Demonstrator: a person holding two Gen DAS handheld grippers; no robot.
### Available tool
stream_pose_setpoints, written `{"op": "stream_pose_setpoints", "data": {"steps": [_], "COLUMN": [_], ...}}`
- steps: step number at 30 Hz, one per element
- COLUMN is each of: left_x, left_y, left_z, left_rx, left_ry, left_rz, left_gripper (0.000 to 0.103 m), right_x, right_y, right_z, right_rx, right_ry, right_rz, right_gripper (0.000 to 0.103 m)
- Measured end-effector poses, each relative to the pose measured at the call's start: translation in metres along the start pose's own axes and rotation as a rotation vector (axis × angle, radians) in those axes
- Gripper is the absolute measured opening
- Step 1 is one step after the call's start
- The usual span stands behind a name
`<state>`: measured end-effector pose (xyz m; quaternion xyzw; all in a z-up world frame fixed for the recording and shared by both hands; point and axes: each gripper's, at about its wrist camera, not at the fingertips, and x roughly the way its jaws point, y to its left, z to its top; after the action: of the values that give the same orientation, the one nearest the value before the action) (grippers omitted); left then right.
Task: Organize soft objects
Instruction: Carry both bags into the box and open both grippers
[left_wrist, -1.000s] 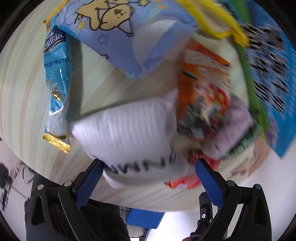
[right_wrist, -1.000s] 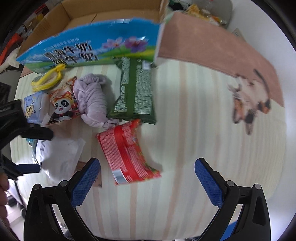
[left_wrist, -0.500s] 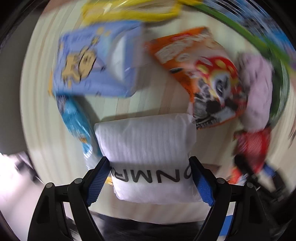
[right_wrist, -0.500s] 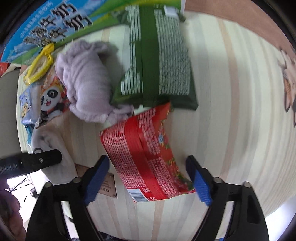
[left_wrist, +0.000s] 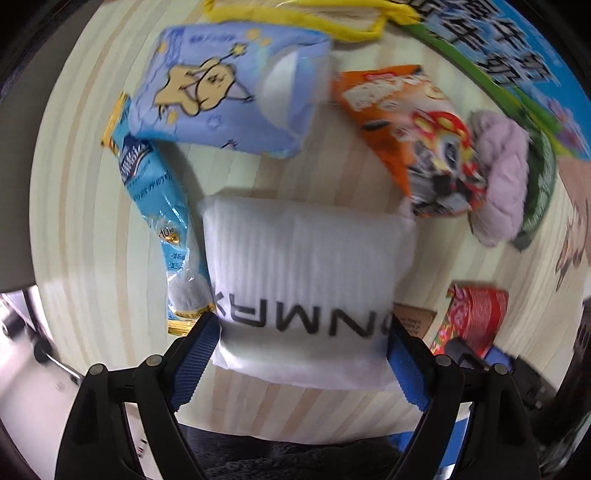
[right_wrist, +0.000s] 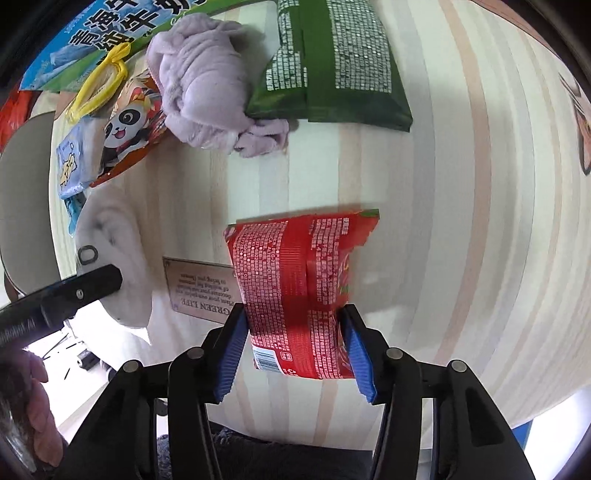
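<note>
Both tongs have closed in since a second ago. Left tongs (left_wrist: 301, 343) now pinch the white ribbed folded cloth with black lettering (left_wrist: 306, 280) lying on the pale striped wooden worktop (left_wrist: 92, 229); right tongs (right_wrist: 293, 347) clamp the near end of the red printed snack packet (right_wrist: 299, 288). Only the right view shows the packet's full back, the brown card label (right_wrist: 201, 288) beside it, and the green snack bag (right_wrist: 332, 62) beyond. Only the left view shows the cloth's lettering.
</note>
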<state>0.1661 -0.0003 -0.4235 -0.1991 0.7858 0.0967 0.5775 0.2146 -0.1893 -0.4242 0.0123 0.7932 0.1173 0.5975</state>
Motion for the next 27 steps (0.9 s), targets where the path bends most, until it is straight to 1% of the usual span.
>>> {"op": "stream_pose_setpoints", "data": {"steps": [2, 3, 5, 6, 7, 8, 9, 10, 11, 13, 15, 16, 18, 21, 22, 23, 24, 25, 26, 27], "left_x": [0.009, 0.012, 0.019, 0.019, 0.021, 0.013, 0.013, 0.008, 0.004, -0.008, -0.02, -0.031, -0.046, -0.079, -0.093, -0.119, -0.137, -0.164, -0.178, -0.183], "left_y": [0.008, 0.01, 0.014, 0.02, 0.016, 0.012, 0.009, 0.005, 0.001, -0.009, -0.016, -0.011, -0.016, -0.017, -0.021, -0.028, -0.033, -0.048, -0.055, -0.054], "left_z": [0.005, 0.006, 0.009, 0.016, 0.018, 0.011, 0.005, 0.007, 0.001, -0.012, -0.028, -0.046, -0.059, -0.076, -0.076, -0.07, -0.071, -0.057, -0.051, -0.03], "left_rx": [-0.023, -0.031, -0.037, -0.034, -0.029, -0.018, -0.004, 0.014, 0.031, 0.066, 0.098, 0.112, 0.129, 0.134, 0.137, 0.142, 0.149, 0.162, 0.172, 0.185], "left_ry": [0.012, 0.009, -0.01, -0.018, -0.033, -0.051, -0.07, -0.088, -0.109, -0.147, -0.18, -0.202, -0.237, -0.286, -0.303, -0.323, -0.345, -0.372, -0.388, -0.401], "left_rz": [-0.029, -0.031, -0.038, -0.037, -0.032, -0.025, -0.014, 0.006, 0.032, 0.055, 0.068, 0.067, 0.056, -0.005, -0.022, -0.039, -0.054, -0.071, -0.083, -0.1], "left_gripper": [0.087, 0.086, 0.078, 0.076, 0.071, 0.068, 0.067, 0.066, 0.065, 0.064, 0.064, 0.064, 0.064, 0.064, 0.064, 0.064, 0.064, 0.064, 0.064, 0.064], "right_x": [0.002, 0.007, 0.009, 0.012, 0.011, 0.01, 0.01, 0.008, 0.007, 0.007, 0.004, 0.002, -0.008, -0.033, -0.044, -0.054, -0.065, -0.081, -0.092, -0.112], "right_y": [-0.003, -0.005, -0.002, -0.004, -0.01, -0.015, -0.014, -0.013, -0.01, -0.004, -0.003, -0.002, 0.001, 0.004, 0.005, 0.006, 0.007, 0.009, 0.01, 0.012], "right_z": [-0.003, -0.003, -0.003, 0.001, 0.013, 0.009, 0.005, 0.006, 0.004, -0.003, -0.011, -0.014, -0.02, -0.033, -0.037, -0.039, -0.041, -0.042, -0.043, -0.041], "right_rx": [0.016, 0.025, 0.03, 0.03, 0.034, 0.036, 0.032, 0.027, 0.022, 0.004, 0.004, 0.001, -0.006, -0.015, -0.018, -0.022, -0.027, -0.032, -0.034, -0.038], "right_ry": [0.0, -0.003, -0.01, -0.013, -0.014, -0.015, -0.021, -0.026, -0.031, -0.04, -0.044, -0.048, -0.066, -0.107, -0.123, -0.138, -0.154, -0.177, -0.193, -0.223], "right_rz": [-0.005, -0.009, -0.018, -0.024, -0.027, -0.03, -0.041, -0.047, -0.053, -0.06, -0.027, -0.015, 0.012, 0.075, 0.096, 0.114, 0.135, 0.158, 0.173, 0.198], "right_gripper": [0.056, 0.056, 0.056, 0.055, 0.054, 0.052, 0.051, 0.048, 0.046, 0.044, 0.044, 0.043, 0.043, 0.043, 0.043, 0.043, 0.043, 0.043, 0.043, 0.043]}}
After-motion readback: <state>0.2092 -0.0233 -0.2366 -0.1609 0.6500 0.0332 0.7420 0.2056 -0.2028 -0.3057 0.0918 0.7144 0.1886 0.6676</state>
